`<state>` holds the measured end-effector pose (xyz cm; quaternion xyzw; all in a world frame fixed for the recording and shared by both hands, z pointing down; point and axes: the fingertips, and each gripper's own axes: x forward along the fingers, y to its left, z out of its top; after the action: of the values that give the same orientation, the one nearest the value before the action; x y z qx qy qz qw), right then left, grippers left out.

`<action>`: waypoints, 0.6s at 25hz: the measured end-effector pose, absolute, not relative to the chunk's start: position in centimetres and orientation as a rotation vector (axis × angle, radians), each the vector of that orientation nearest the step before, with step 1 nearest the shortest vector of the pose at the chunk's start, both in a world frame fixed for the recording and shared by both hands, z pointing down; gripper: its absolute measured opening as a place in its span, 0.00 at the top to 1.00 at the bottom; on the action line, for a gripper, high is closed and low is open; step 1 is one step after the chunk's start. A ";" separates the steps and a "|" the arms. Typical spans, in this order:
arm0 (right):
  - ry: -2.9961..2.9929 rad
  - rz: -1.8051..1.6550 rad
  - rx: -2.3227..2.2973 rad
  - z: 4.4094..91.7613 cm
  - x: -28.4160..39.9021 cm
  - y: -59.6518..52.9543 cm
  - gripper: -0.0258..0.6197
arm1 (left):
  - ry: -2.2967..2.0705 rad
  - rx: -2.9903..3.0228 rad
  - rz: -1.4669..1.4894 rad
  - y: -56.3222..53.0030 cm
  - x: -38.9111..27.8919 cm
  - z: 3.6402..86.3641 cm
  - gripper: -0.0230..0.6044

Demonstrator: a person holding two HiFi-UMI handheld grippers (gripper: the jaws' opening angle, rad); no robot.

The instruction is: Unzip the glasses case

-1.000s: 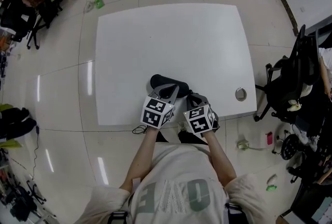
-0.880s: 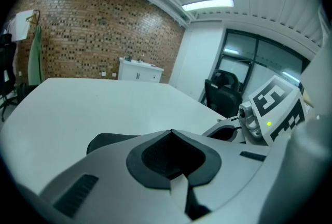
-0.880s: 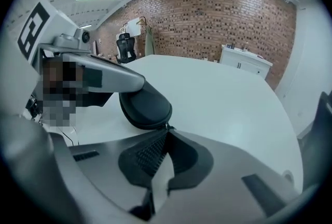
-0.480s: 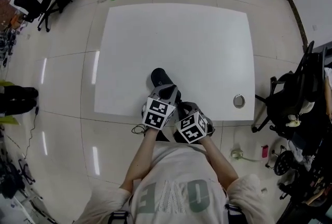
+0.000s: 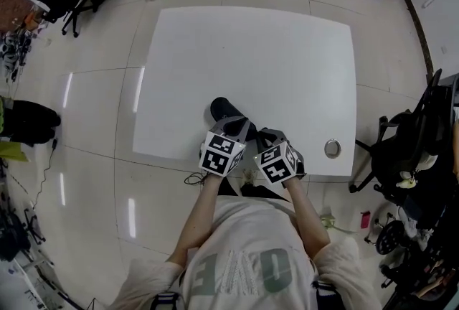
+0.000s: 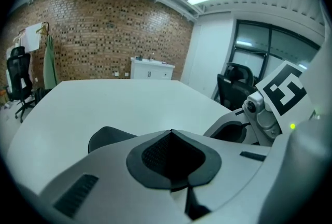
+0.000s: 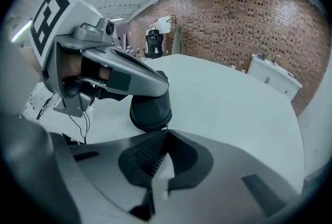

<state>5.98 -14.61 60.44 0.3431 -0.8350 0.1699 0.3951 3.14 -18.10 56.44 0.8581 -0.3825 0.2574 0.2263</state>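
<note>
Glasses case (image 5: 225,110), black and rounded, is seen lying on the white table (image 5: 251,50) near its lower edge in the head view, a little left of centre. Both grippers are held over that edge, side by side, with their marker cubes turned toward the camera.

The left gripper (image 6: 171,132) is brought down at the case's near end; its jaws are drawn fully together, tips meeting, and nothing can be seen between them. In its own view the case shows as a dark hump just beyond the left-hand jaw. From the right gripper view, its upper finger is seen lying along the top of the case.

The right gripper (image 7: 167,134) is pointed at the case from lower right, and its jaws are closed to a thin slit. Their tips meet right at the case's near rim, where a thin dark tab hangs; whether it is pinched cannot be told.

A round metal grommet (image 5: 332,149) is set in the table's lower right corner, and a black office chair (image 5: 401,143) stands at the right edge.
</note>
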 end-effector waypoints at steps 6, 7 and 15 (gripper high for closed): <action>-2.077 0.203 0.619 60.6 5.4 -16.6 0.96 | -1.051 2.358 0.685 -18.3 2.9 56.4 0.96; -2.077 0.189 0.605 60.7 5.2 -16.8 0.96 | -1.054 2.354 0.677 -18.3 2.8 56.4 0.96; -2.228 0.492 0.870 58.9 5.8 -15.2 0.96 | -1.078 2.304 0.420 -18.3 1.6 55.3 0.96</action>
<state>5.84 -15.20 58.89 0.3345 -0.8572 0.1894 0.3427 1.58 -18.32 55.32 0.8585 -0.4017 0.1564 0.2778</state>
